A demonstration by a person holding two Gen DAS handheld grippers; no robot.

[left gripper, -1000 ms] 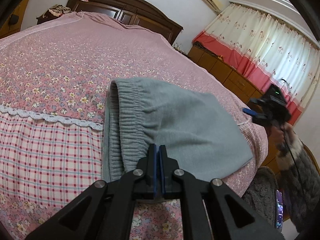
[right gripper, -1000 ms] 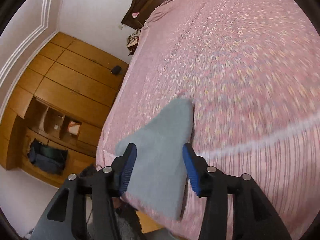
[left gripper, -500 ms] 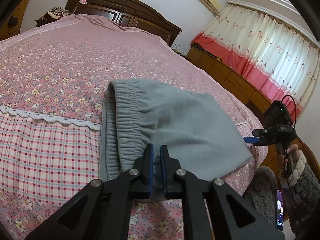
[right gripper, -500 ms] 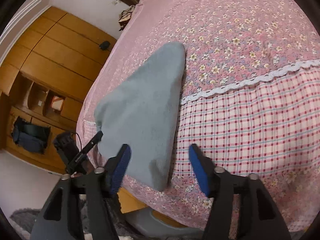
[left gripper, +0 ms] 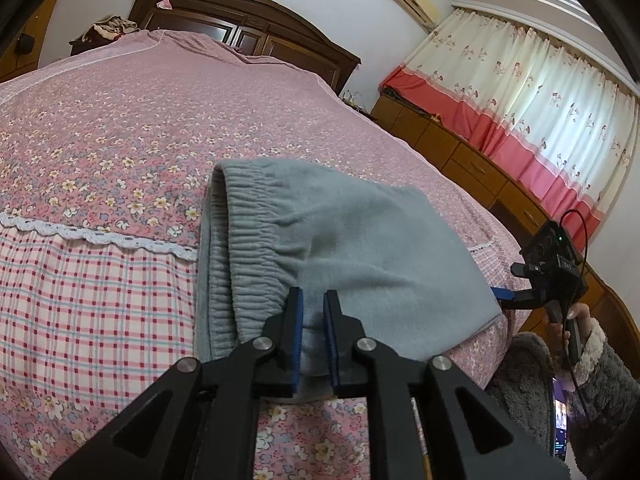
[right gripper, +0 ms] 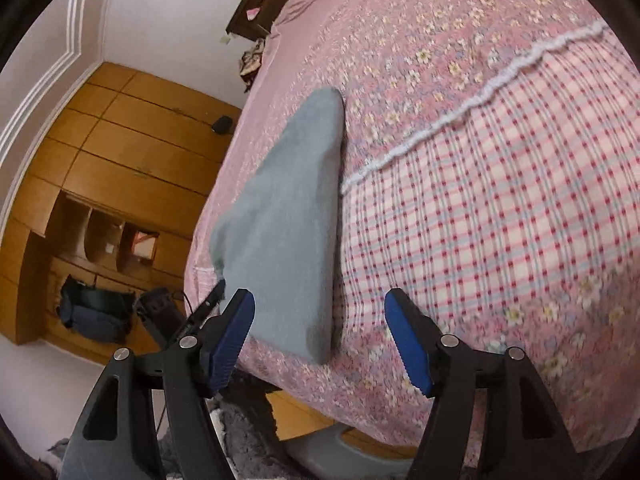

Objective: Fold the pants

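Lying folded near the bed's (left gripper: pixel 120 128) foot edge, the grey pants (left gripper: pixel 360 248) looked finished; left tongs (left gripper: pixel 312 320) parted slightly, apparently releasing them, right tongs (right gripper: pixel 320 336) wide apart, empty.

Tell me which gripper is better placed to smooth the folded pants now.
Probably the left gripper: it sits right at the grey pants, fingers slightly parted. The right gripper is open, off the bed edge.

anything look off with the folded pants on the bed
Nothing is spilled or damaged. The grey pants lie folded near the bed's edge, but unevenly: a lower layer sticks out beside the waistband. Both the left gripper and right gripper are open.
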